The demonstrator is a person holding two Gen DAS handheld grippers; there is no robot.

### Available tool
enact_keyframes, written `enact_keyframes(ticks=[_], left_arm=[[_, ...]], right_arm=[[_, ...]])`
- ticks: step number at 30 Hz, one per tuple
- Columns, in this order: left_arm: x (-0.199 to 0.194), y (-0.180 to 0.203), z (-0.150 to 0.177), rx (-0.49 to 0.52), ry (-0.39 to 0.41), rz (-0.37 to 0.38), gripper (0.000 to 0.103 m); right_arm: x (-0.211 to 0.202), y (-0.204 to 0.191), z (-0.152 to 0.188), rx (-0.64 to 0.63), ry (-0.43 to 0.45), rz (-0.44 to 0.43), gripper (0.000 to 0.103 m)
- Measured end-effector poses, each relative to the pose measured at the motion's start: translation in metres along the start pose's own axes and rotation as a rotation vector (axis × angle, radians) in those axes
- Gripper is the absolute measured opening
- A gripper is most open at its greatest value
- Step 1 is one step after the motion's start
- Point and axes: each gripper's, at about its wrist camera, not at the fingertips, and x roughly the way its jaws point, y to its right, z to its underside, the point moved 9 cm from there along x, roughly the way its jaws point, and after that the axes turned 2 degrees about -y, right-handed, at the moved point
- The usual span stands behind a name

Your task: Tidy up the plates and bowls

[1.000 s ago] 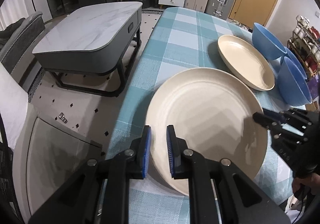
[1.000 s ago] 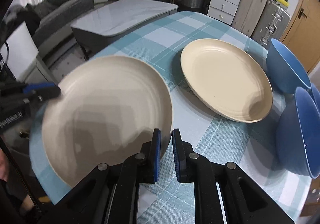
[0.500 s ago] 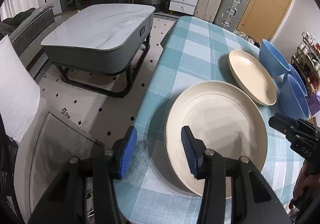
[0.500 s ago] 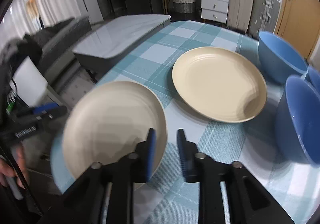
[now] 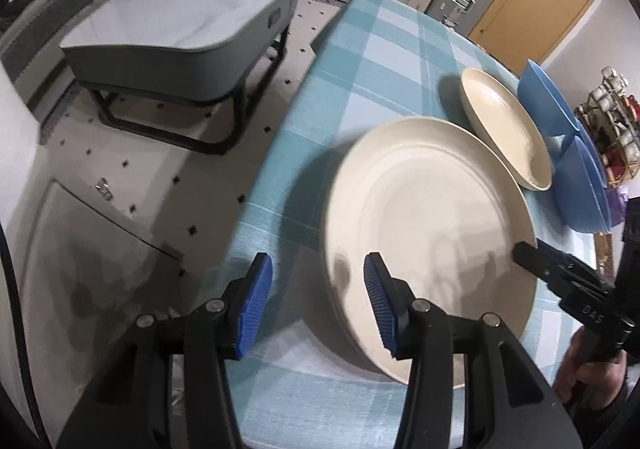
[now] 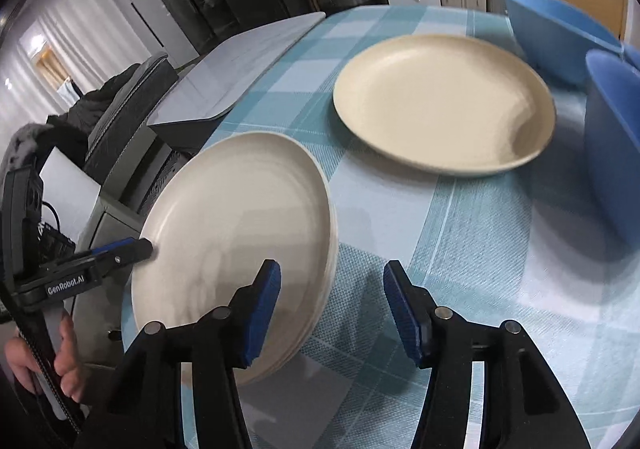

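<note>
Left wrist view: left gripper [image 5: 318, 299] released, pads not pressing anything, jaws straddle the near rim of the cream plate stack [image 5: 432, 233]. Stack sits on the checked tablecloth [image 5: 360, 65] at the table's near edge. Second cream plate [image 5: 506, 127] just beyond, two blue bowls [image 5: 576, 153] to its right. Right gripper's finger tip at the stack's right rim.

Right wrist view: right gripper [image 6: 332, 309] jaws opening, holding nothing, stack's right rim between them. Stack [image 6: 236, 241] left, single plate [image 6: 444, 101] farther, bowls [image 6: 616, 137] right. Left gripper [image 6: 120, 249] at the stack's left edge, hand [image 6: 60, 361] holding it.

Woven tablecloth [image 6: 472, 233], smooth plate [image 6: 236, 217]
</note>
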Motion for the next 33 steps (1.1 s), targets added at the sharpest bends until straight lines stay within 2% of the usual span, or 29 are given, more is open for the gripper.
enact_keyframes(ticks=[2, 5, 9, 13, 15, 23, 28, 33], left_arm=[[0.005, 0.004, 0.001, 0.002, -0.022, 0.02, 0.047], [0.008, 0.009, 0.001, 0.024, -0.032, 0.006, 0.046], [0.012, 0.017, 0.003, 0.039, -0.042, 0.014, 0.046], [0.011, 0.028, 0.004, 0.092, -0.044, -0.004, 0.046], [0.011, 0.029, 0.004, 0.114, -0.043, -0.037, 0.046], [0.011, 0.037, 0.005, 0.168, -0.03, -0.08, 0.046], [0.012, 0.043, 0.005, 0.182, -0.036, -0.081, 0.046], [0.015, 0.051, 0.006, 0.206, -0.037, -0.094, 0.046]], right_arm=[[0.004, -0.002, 0.004, 0.014, -0.021, -0.023, 0.054], [0.013, -0.005, 0.008, 0.013, -0.054, -0.034, 0.051], [0.016, -0.008, 0.008, 0.005, -0.052, -0.039, 0.049], [0.017, -0.01, 0.01, 0.0, -0.056, -0.067, 0.038], [0.017, -0.012, 0.011, -0.01, -0.06, -0.077, 0.037], [0.014, -0.011, 0.011, -0.008, -0.054, -0.061, 0.036], [0.01, -0.003, 0.012, 0.024, -0.044, -0.073, 0.036], [0.007, 0.001, 0.012, 0.018, -0.04, -0.044, 0.036]])
